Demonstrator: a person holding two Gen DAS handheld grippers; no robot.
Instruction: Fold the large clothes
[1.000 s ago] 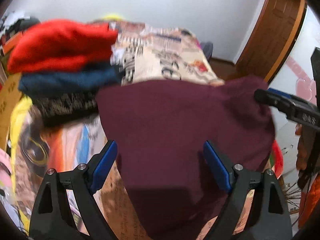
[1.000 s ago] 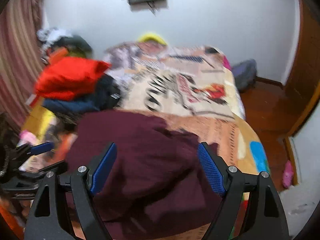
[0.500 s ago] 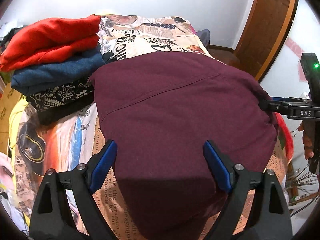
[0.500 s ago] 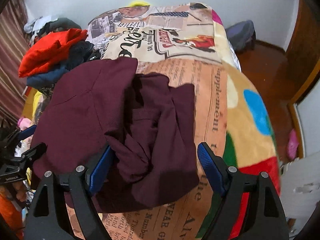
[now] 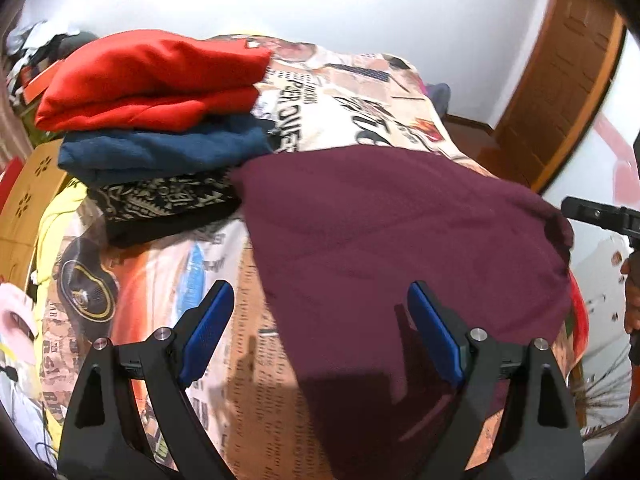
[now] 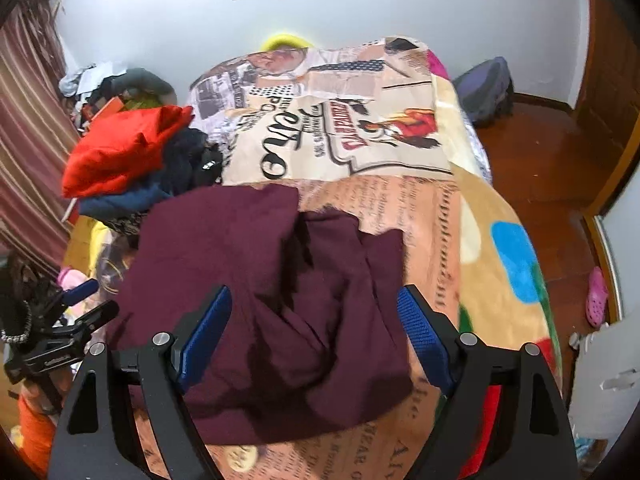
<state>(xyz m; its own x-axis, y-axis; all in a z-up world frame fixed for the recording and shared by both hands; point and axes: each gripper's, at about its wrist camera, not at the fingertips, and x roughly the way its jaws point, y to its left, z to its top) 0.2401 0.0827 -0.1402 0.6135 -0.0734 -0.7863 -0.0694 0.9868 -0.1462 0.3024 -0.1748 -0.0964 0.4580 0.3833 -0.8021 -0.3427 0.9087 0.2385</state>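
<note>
Maroon garment [image 5: 400, 248] lies on newspaper-print bedspread [image 6: 432, 216].

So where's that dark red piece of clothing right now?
The maroon garment lies on the printed bedspread near the bed's foot, right of the stacked folded clothes, below both open tongs.

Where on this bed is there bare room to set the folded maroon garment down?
Free: the printed blanket beyond the maroon knit garment, toward the wall, and the strip along its right edge. Crowded: the left side, taken by the stack of folded clothes topped in red.
</note>
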